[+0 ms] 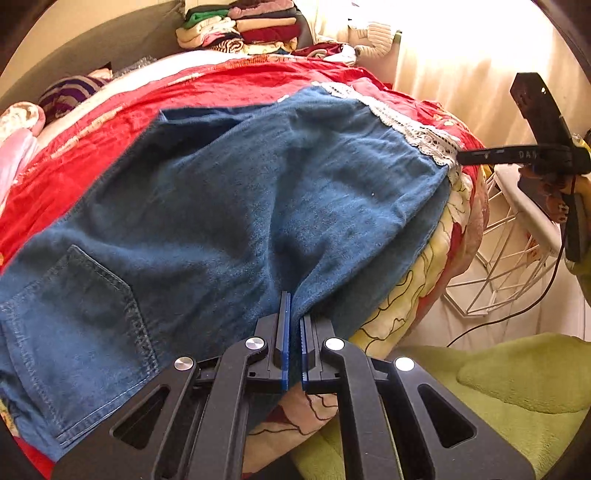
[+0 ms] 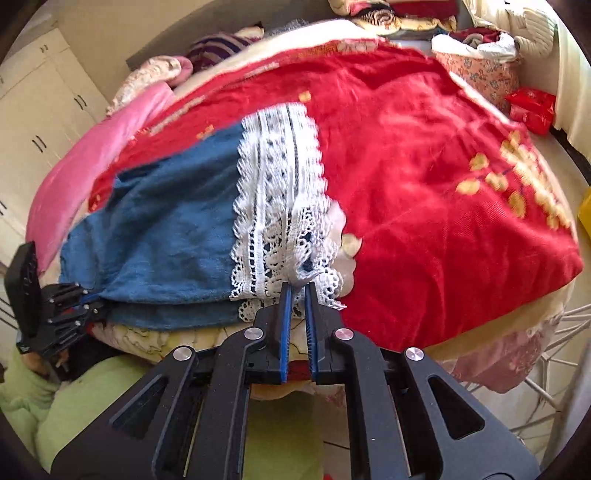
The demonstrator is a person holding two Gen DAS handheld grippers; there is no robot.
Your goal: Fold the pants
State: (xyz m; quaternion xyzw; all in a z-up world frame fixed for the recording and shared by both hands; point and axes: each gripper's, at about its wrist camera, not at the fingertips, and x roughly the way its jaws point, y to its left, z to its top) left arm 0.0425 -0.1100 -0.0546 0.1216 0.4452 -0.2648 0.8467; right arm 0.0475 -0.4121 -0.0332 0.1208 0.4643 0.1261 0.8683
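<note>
Covering the bed, a red velvet blanket (image 2: 424,155) carries the blue denim pants (image 1: 221,206) along its near edge; left gripper (image 1: 294,306) clamps their blue edge, right gripper (image 2: 298,291) their white lace cuff (image 2: 280,206).

1. A red bedspread (image 2: 424,177) covers the bed, with gold flower patterns toward its right side in the right wrist view.
2. A flowered quilt (image 1: 417,295) in cream and yellow hangs below it at the bed's near edge.
3. A pink blanket (image 2: 92,155) lies along the far left of the bed.
4. A purple striped cloth (image 1: 68,94) lies near the head of the bed.
5. A stack of folded clothes (image 1: 240,27) stands beyond the bed.
6. A white wire basket (image 1: 506,266) stands just beside the bed.
7. A red packet (image 2: 532,109) lies near the curtain (image 1: 461,74).
8. Cream cupboards (image 2: 40,110) line the wall.
9. A green fleece (image 1: 498,387) fills the foreground.
</note>
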